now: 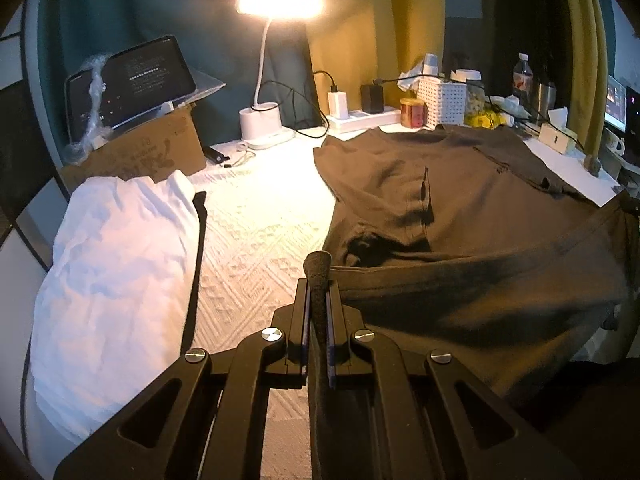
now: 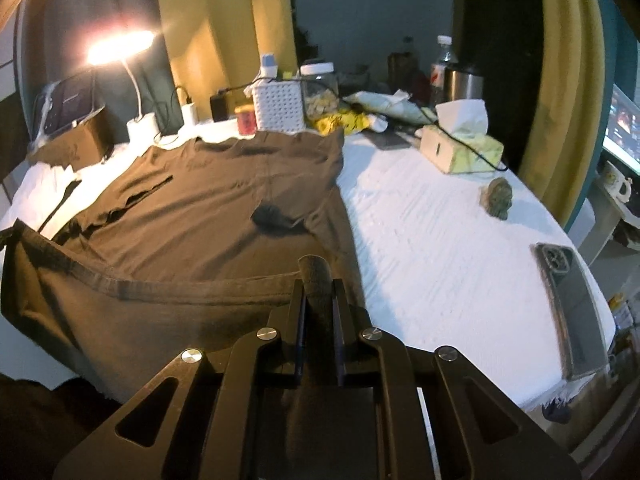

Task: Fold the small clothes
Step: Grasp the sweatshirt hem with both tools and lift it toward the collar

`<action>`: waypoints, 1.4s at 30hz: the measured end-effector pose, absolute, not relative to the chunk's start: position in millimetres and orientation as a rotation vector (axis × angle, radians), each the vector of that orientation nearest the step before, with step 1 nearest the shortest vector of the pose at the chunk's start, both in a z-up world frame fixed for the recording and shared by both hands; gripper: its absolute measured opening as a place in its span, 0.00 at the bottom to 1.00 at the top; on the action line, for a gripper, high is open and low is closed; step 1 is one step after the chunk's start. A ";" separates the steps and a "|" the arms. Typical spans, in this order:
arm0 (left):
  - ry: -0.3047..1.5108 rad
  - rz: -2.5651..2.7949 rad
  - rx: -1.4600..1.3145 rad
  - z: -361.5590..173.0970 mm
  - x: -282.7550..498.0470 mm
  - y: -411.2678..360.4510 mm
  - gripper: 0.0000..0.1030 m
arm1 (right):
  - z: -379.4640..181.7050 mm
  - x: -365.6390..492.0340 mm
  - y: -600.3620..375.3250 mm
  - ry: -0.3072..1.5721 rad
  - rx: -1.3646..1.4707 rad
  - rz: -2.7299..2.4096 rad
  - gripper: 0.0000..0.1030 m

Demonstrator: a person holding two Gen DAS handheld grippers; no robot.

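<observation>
A dark brown shirt lies spread on the white textured tablecloth, collar end toward the back clutter. My left gripper is shut on the shirt's near hem at its left corner and holds it lifted. My right gripper is shut on the same hem at its right corner, also lifted. The shirt shows in the right wrist view with the raised hem stretched between the two grippers. A folded white garment lies at the left.
A lit desk lamp, a tablet on a cardboard box, a power strip, a white basket, jars and bottles line the back. A tissue box, a small stone figure and a phone lie to the right.
</observation>
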State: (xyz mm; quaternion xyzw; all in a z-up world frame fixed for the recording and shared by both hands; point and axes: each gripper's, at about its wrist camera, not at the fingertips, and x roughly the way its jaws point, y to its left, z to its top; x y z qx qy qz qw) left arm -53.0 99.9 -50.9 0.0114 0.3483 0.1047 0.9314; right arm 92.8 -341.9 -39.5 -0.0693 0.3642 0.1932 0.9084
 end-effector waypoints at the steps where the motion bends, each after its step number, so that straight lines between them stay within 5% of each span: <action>1: 0.709 0.213 0.022 -48.4 -51.9 100.4 0.05 | -37.1 94.9 -342.6 0.745 -0.139 0.396 0.12; 42: 0.623 0.300 0.012 -3.0 21.4 133.4 0.05 | 21.0 205.3 -305.5 0.629 -0.156 0.453 0.12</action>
